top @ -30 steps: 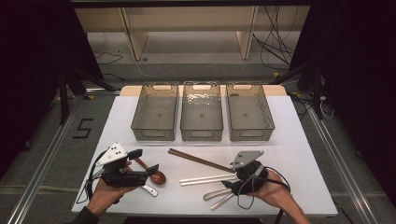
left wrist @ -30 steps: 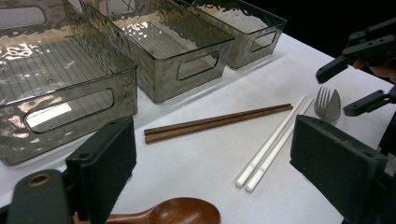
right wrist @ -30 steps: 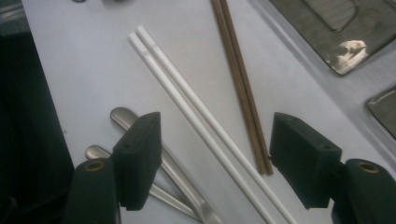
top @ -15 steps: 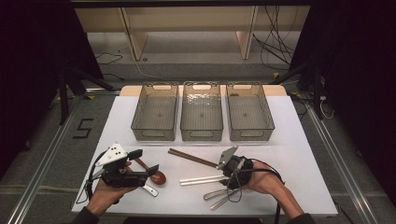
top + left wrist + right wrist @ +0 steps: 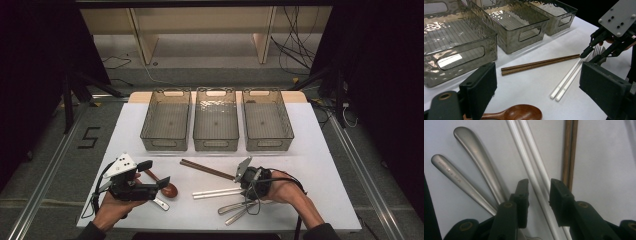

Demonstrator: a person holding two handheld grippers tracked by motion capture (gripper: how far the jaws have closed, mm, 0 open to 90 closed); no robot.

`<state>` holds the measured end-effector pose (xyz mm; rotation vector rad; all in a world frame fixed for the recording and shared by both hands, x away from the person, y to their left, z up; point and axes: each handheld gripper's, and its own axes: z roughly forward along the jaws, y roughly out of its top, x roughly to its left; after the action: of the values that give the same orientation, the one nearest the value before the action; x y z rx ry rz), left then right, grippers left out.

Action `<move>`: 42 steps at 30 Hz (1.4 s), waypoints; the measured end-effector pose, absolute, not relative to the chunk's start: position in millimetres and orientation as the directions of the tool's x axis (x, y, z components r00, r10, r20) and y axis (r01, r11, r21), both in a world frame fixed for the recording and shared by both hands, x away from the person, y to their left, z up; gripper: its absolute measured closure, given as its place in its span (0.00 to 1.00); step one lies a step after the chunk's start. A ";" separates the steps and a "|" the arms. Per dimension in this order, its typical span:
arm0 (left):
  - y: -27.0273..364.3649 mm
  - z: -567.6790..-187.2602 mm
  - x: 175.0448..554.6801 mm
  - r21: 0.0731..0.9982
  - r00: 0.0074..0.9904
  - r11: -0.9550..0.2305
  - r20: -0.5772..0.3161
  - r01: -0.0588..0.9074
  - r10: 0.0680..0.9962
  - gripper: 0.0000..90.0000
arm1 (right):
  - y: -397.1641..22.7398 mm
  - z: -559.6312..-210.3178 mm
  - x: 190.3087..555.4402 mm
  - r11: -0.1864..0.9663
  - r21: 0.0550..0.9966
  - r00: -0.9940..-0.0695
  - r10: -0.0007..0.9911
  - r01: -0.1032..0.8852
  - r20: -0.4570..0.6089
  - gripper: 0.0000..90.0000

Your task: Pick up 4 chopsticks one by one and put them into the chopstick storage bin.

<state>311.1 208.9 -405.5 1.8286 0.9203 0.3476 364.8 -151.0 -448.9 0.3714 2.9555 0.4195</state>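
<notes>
**White chopsticks lie between the closing jaws**

The right hand-held gripper (image 5: pixel 537 192) points down at the surface (image 5: pixel 325 165), and its jaws have just been closing: they stand narrow, with a gap left. The white chopsticks (image 5: pixel 529 162) run straight through that gap, their long axis lying along the gripper's own line of sight, away from the jaws. The pads do not yet seem to press on them. Just to one side of the jaws lie the two metal handles (image 5: pixel 474 162) of cutlery; on the other side, just beside the pad, the brown chopsticks (image 5: pixel 569 150).

The left hand-held gripper (image 5: pixel 150 175) hovers with jaws wide and nothing between them, the wooden spoon (image 5: pixel 520 112) just below it. The white pair is well off to its side, so the right hand is plainly the nearer one. Beyond both stand three clear bins (image 5: pixel 215 117).
</notes>
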 end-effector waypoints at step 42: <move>209.6 -406.3 311.5 0.878 0.663 -0.191 -0.174 0.439 0.728 0.15 | -135.5 -455.1 373.6 0.993 0.118 -0.991 0.022 0.006 -0.133 0.95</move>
<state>311.5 209.6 -406.3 1.8290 0.9281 0.3437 373.6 -135.5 -455.1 0.0212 3.0016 0.1774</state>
